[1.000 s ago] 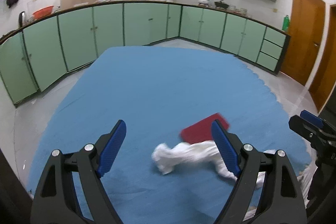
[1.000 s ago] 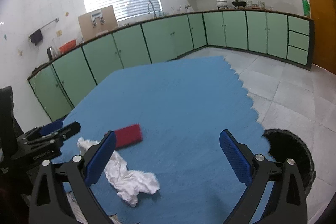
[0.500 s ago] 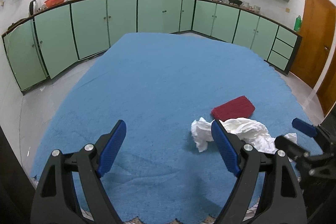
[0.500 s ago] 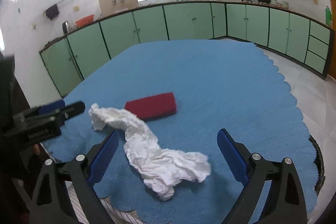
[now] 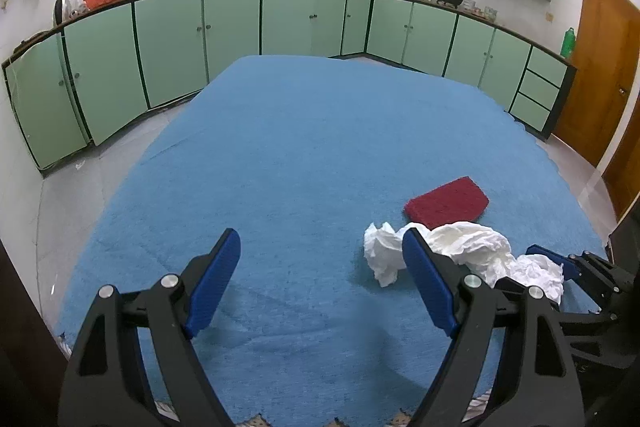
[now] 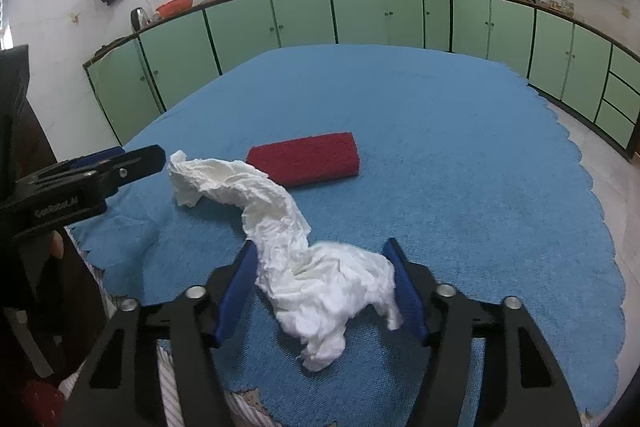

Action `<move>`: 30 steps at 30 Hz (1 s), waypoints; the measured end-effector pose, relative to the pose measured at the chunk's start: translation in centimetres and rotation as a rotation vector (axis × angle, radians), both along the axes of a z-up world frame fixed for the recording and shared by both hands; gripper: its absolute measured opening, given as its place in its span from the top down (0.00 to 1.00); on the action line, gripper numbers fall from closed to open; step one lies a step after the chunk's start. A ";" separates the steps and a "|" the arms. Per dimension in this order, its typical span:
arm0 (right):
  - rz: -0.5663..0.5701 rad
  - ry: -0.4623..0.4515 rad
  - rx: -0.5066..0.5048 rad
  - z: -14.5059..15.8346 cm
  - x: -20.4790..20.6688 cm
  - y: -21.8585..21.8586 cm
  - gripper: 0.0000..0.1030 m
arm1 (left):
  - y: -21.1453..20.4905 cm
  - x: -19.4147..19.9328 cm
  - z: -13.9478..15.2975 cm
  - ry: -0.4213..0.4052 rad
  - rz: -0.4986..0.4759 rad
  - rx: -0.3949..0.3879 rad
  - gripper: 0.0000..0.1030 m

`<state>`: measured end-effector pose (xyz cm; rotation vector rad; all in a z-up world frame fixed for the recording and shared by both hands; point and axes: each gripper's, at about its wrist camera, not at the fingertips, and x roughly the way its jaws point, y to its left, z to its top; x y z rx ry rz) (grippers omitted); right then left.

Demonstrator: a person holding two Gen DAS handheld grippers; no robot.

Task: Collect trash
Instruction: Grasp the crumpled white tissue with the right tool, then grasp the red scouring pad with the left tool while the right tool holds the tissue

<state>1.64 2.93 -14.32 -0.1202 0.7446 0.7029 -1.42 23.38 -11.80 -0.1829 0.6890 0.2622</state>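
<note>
My right gripper (image 6: 324,291) has just been closing around the crumpled white tissue (image 6: 320,279) near the blue mat's (image 6: 440,147) front edge, pads touching it, while my left gripper (image 5: 320,283) gapes empty.

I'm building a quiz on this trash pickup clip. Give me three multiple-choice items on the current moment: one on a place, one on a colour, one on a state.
1. Where does the red pad lie relative to the crumpled white tissue?
A. beyond it, farther from the grippers
B. under it, fully covered
C. off the blue mat

2. What colour are the gripper pads?
A. green
B. blue
C. white

3. What lies between the right gripper's fingers?
A. the red pad
B. nothing
C. the near end of the tissue

Key: A, the red pad sits past the tissue on the blue mat; B, the pads are blue; C, the right gripper brackets the tissue's bunched end.
</note>
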 end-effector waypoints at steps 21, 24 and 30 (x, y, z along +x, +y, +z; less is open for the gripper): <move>0.001 -0.060 0.098 3.6 0.7 -1.9 0.85 | -2.0 0.8 0.4 -0.012 -0.037 0.004 0.22; -0.050 -0.072 0.116 4.1 1.7 -3.0 0.85 | -2.6 1.2 0.4 -0.013 -0.055 0.005 0.22; -0.171 -0.053 0.145 4.0 4.5 -5.7 0.85 | -3.8 2.6 0.0 -0.002 -0.101 -0.008 0.22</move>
